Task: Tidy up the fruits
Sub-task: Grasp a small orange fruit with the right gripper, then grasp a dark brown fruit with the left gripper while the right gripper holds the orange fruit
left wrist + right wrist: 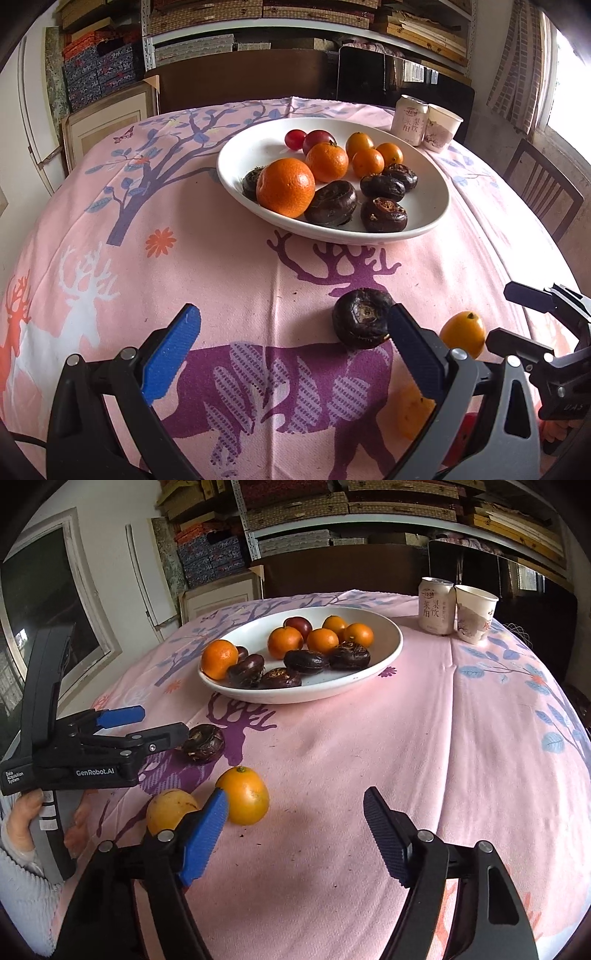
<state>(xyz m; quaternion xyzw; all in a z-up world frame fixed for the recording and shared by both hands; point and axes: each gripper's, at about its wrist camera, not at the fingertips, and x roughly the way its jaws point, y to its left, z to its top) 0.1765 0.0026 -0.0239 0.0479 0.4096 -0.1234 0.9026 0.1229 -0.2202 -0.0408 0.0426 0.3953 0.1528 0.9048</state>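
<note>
Take the white plate (384,653) as your landmark: it sits toward the far side of the table (369,760) and carries two larger oranges, small orange fruits, red ones at its far rim and several dark water chestnuts.

Three fruits lie off the plate, all on its near side. A loose water chestnut (203,743) rests on the purple deer print, closest to the plate. Nearer to you than that lies a small orange fruit (245,795), and just beside it a yellower fruit (168,810).

Your left gripper (291,341) has its jaws spread wide with nothing between them; its right finger (413,354) stands just beside the loose water chestnut, and whether they touch cannot be told.

Your right gripper (295,834) also has its jaws spread, with bare cloth in the gap. Its blue pad (205,840) sits just in front of the small orange fruit, which lies outside the gap.

Beyond the plate's right end stand a can (436,605) and a paper cup (474,613), touching each other.
</note>
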